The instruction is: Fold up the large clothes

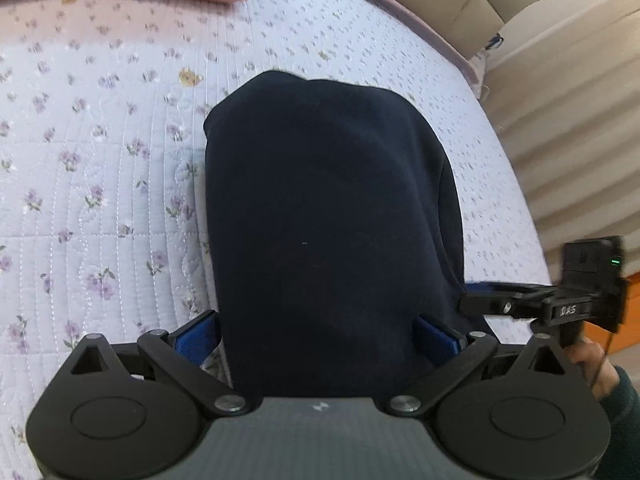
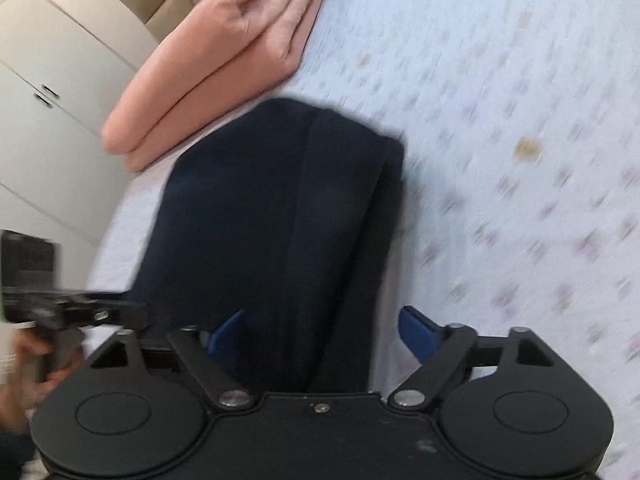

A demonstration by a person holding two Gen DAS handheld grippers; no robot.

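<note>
While two grippers work here, the left gripper and the right gripper both stand with fingers spread wide, gripping nothing. One folded navy garment lies on the floral quilted bedspread, its near end reaching between each pair of blue fingers. Beyond it sits one folded pink blanket, then a white wardrobe.

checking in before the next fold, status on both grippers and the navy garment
Left gripper open, right gripper open. Navy garment folded on bed. Pink blanket beyond, clear.
</note>
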